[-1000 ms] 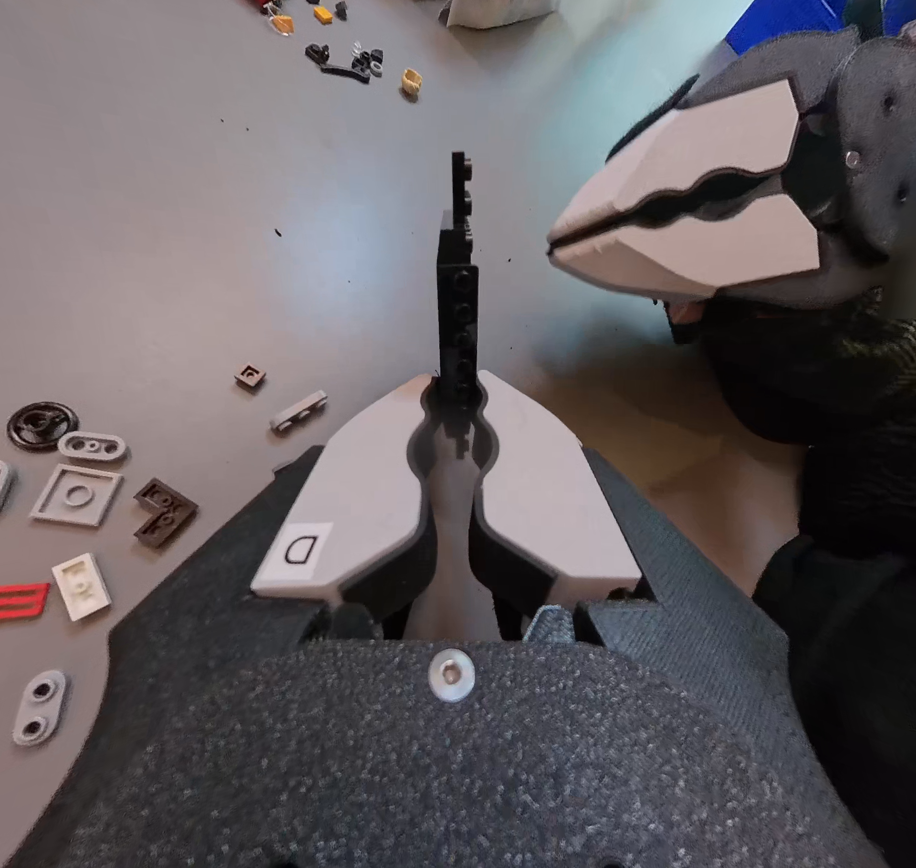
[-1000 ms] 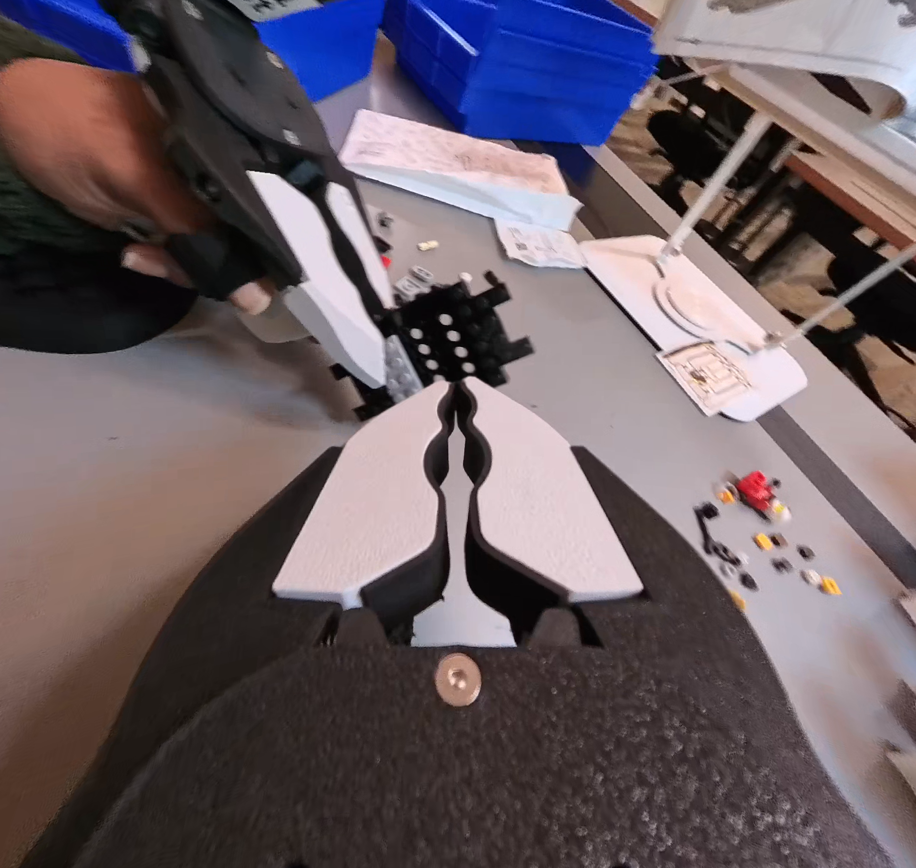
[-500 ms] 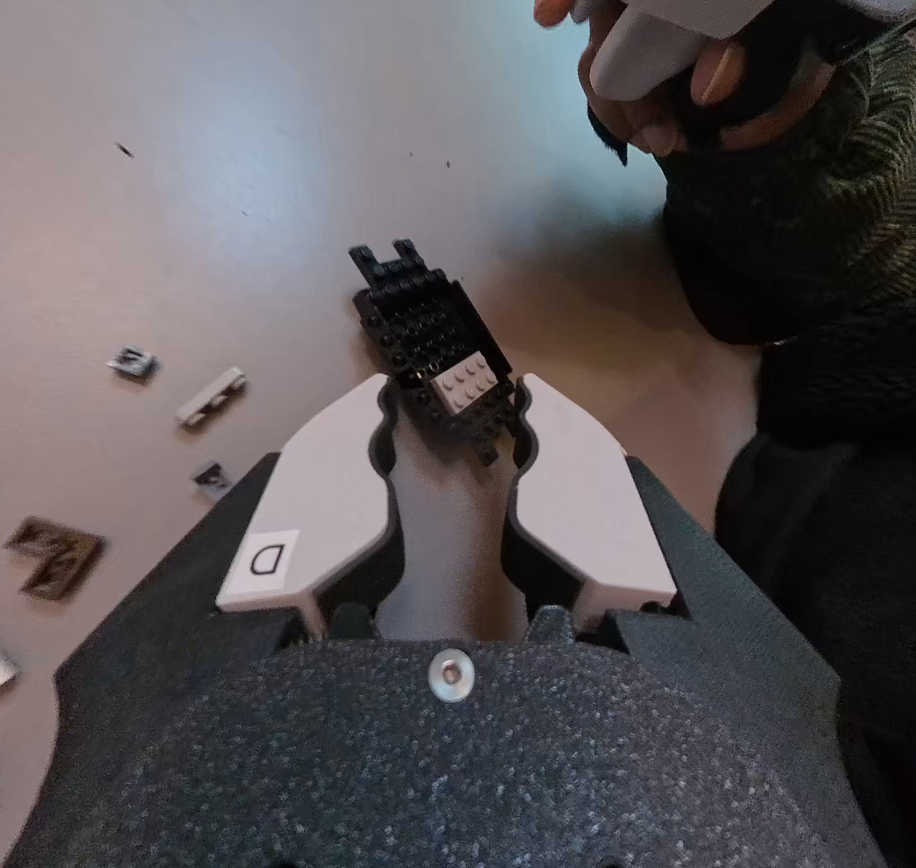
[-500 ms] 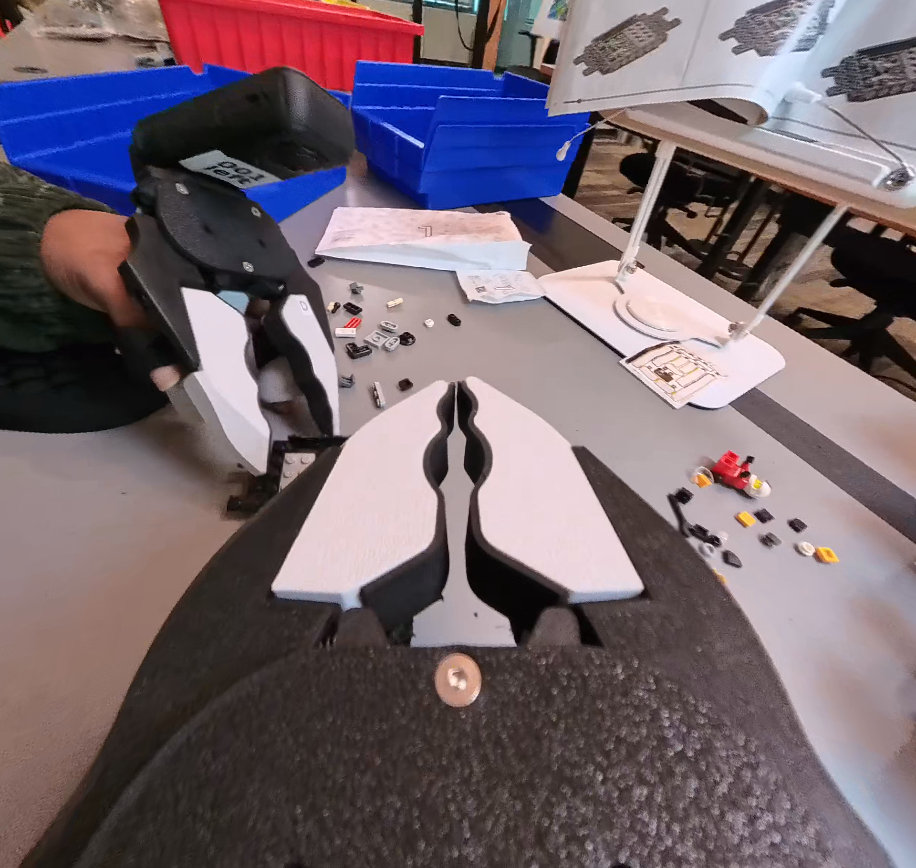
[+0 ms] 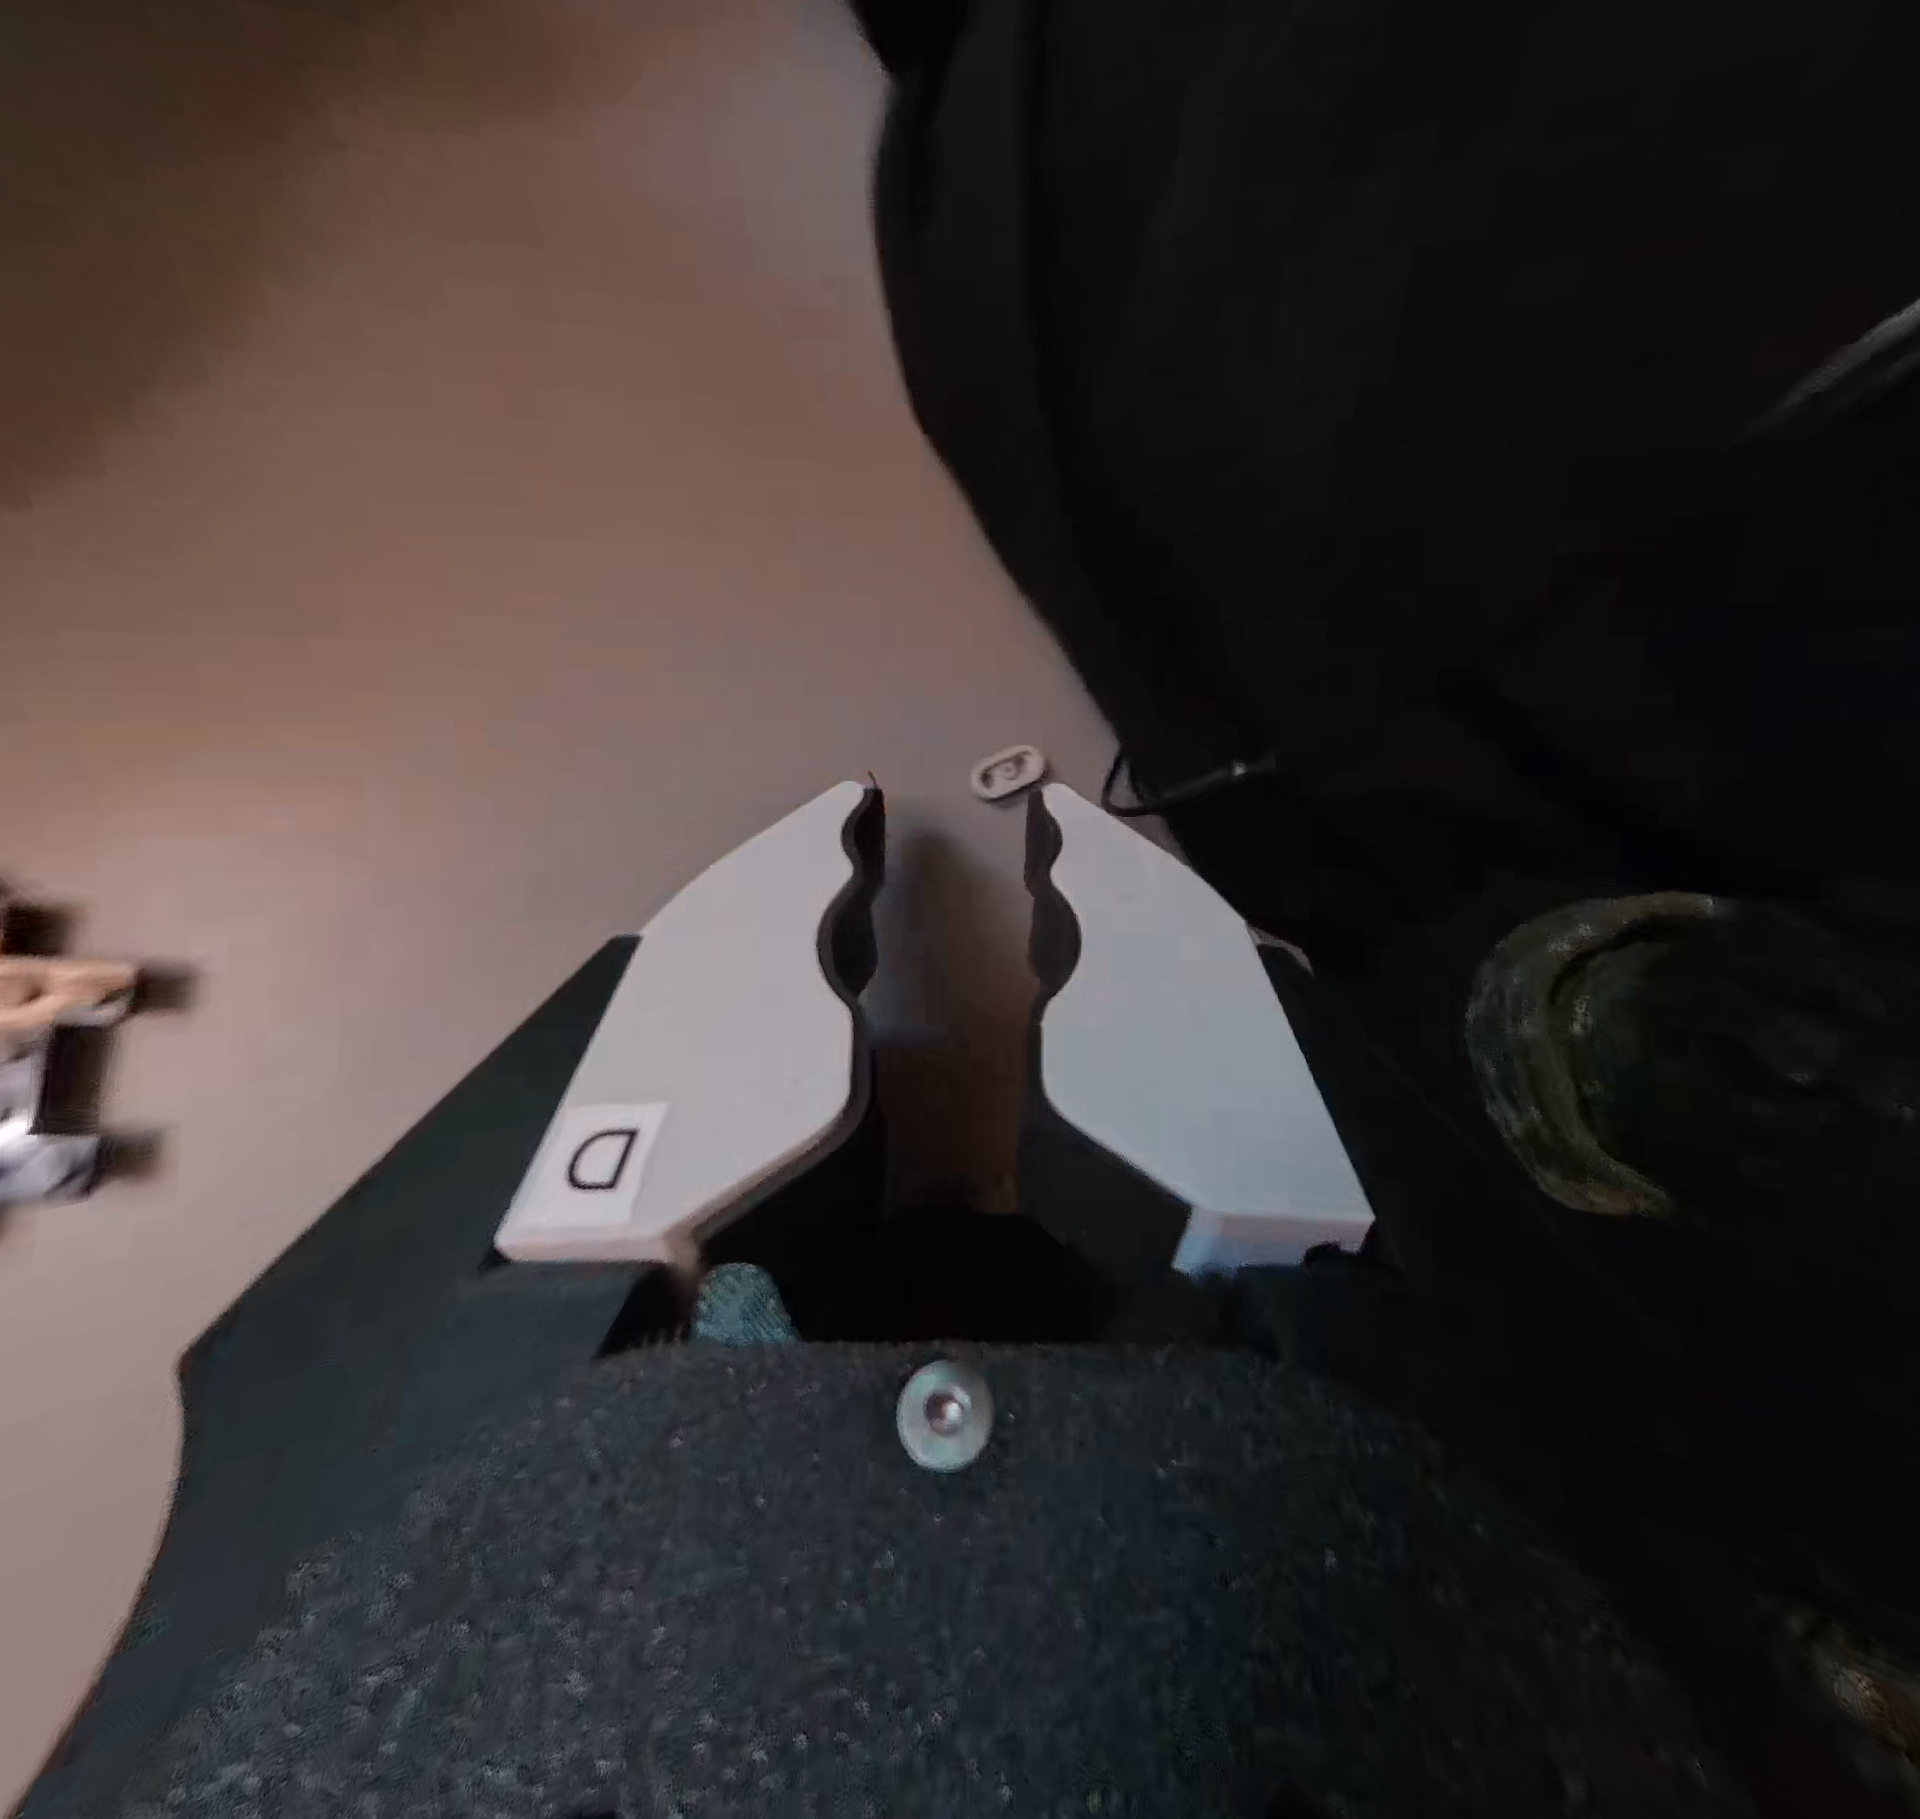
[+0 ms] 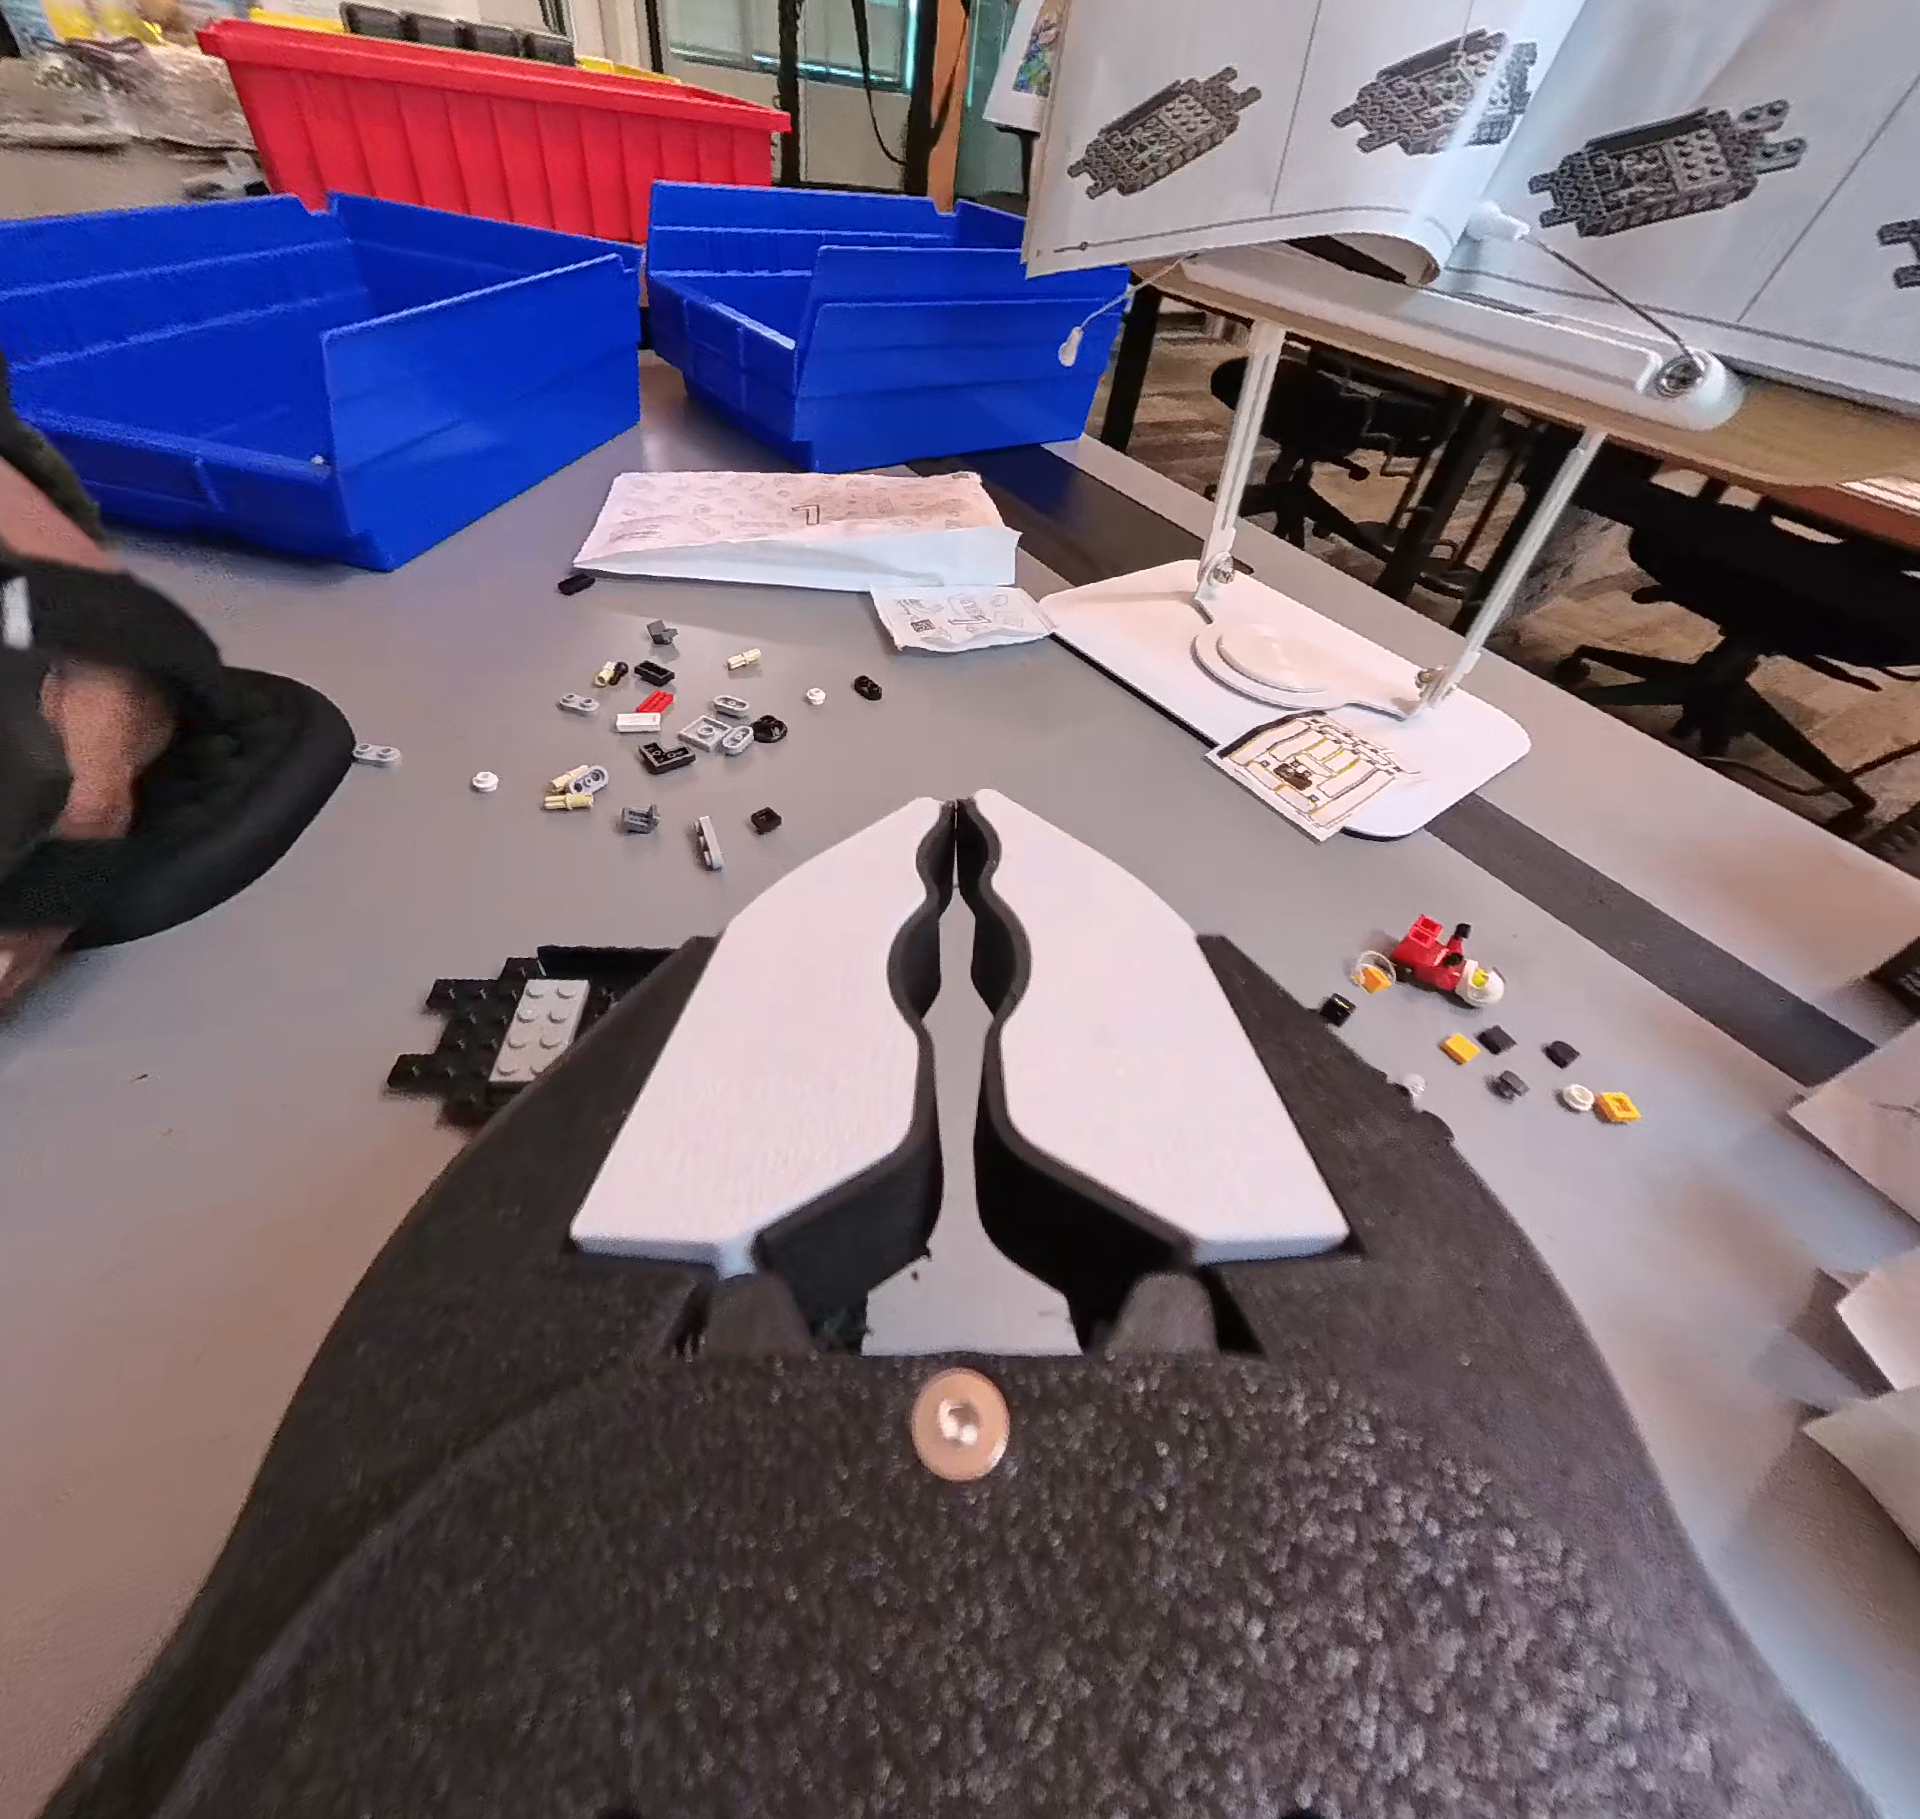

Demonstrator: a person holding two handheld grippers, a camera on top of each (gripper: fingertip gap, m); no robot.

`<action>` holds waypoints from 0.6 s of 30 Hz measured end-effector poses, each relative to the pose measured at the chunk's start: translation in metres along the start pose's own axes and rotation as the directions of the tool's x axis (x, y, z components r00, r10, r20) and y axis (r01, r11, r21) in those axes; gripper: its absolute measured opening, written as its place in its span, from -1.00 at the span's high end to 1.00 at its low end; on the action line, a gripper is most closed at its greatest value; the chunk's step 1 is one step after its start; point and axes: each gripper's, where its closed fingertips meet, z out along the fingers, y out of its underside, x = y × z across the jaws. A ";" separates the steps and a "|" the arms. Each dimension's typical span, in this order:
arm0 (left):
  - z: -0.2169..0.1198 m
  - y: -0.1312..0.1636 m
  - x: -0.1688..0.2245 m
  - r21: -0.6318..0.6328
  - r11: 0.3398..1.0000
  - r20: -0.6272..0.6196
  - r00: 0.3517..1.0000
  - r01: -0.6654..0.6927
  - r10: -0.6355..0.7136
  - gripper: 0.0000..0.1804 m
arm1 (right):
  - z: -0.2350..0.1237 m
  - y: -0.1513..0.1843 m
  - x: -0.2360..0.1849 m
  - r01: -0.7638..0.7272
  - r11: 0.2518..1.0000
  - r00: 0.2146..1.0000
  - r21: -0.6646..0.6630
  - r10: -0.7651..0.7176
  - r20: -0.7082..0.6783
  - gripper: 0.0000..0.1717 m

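Observation:
My left gripper (image 5: 954,801) is open with nothing between its fingers, low over the table near a small grey rounded plate (image 5: 1010,775) just beyond its right fingertip. A person's dark clothing (image 5: 1455,419) fills the right of that view. My right gripper (image 6: 957,809) is shut with nothing between its fingertips, raised above the table. The black brick assembly with a grey plate on top (image 6: 520,1026) lies flat on the table (image 6: 1091,730) left of the right gripper's body, free of both grippers. A hand in a dark glove (image 6: 94,772) shows at the left edge.
Several small loose pieces (image 6: 665,730) lie ahead of the right gripper; a red piece and small yellow and black ones (image 6: 1455,1000) lie to the right. Blue bins (image 6: 312,367) and a red bin (image 6: 488,128) stand at the back, beside a white stand (image 6: 1299,668) holding an instruction sheet (image 6: 1507,76). Tip to tip, the grippers are about 25 cm apart.
The left gripper opened and let go of the black assembly, which now lies on the table; the left gripper then swung away toward the person. The right gripper stayed shut and drew back.

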 end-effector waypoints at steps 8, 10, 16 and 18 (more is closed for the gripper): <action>0.018 0.004 0.008 -0.075 0.996 -0.033 0.998 -0.048 0.046 0.81 | -0.002 0.003 0.005 -0.017 1.000 1.000 -0.006 0.017 -0.009 1.00; 0.019 0.004 0.008 -0.081 0.995 -0.031 0.998 -0.058 0.055 0.88 | -0.001 0.004 0.005 -0.016 1.000 1.000 -0.014 0.016 -0.008 1.00; 0.018 0.005 0.006 -0.099 0.994 -0.016 0.999 -0.038 0.037 0.95 | 0.001 0.009 0.005 -0.012 0.999 1.000 -0.034 0.011 -0.010 1.00; 0.006 -0.005 -0.008 -0.020 1.000 0.064 0.998 -0.022 0.024 0.95 | 0.001 0.008 0.007 -0.012 0.999 1.000 -0.031 0.011 -0.016 1.00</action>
